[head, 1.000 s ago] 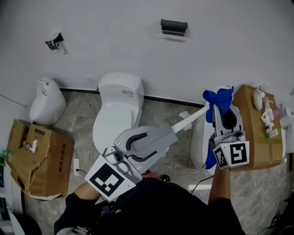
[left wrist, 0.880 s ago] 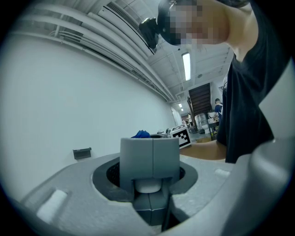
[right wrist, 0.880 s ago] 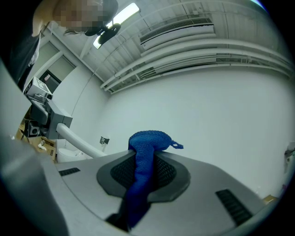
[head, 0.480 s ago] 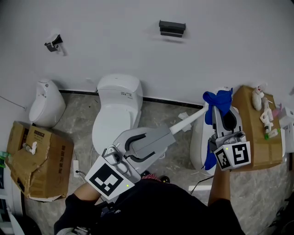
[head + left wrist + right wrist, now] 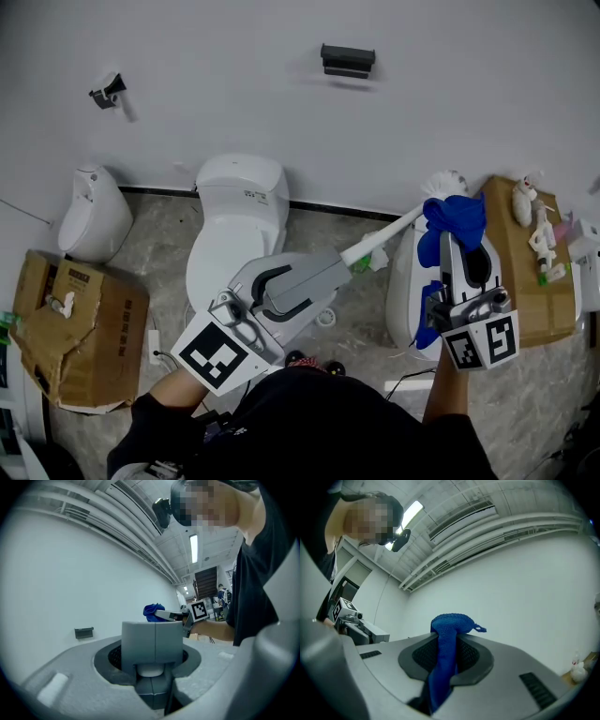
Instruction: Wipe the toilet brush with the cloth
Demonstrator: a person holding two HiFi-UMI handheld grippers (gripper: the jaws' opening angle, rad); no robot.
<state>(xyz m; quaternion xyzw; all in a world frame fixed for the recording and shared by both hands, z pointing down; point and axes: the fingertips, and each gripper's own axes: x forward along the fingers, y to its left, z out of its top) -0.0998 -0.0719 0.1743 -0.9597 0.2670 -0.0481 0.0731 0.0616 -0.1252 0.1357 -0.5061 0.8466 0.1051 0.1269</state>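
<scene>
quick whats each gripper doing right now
left gripper: closed on the toilet brush handle
right gripper: closed on the blue cloth

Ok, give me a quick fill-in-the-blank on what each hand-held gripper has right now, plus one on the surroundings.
1. The right hand-held gripper is shut on the ___ cloth.
2. The left hand-held gripper holds the toilet brush by its white ___.
3. Left of the toilet, a torn ___ box sits on the floor.

Missing words: blue; handle; cardboard.
</scene>
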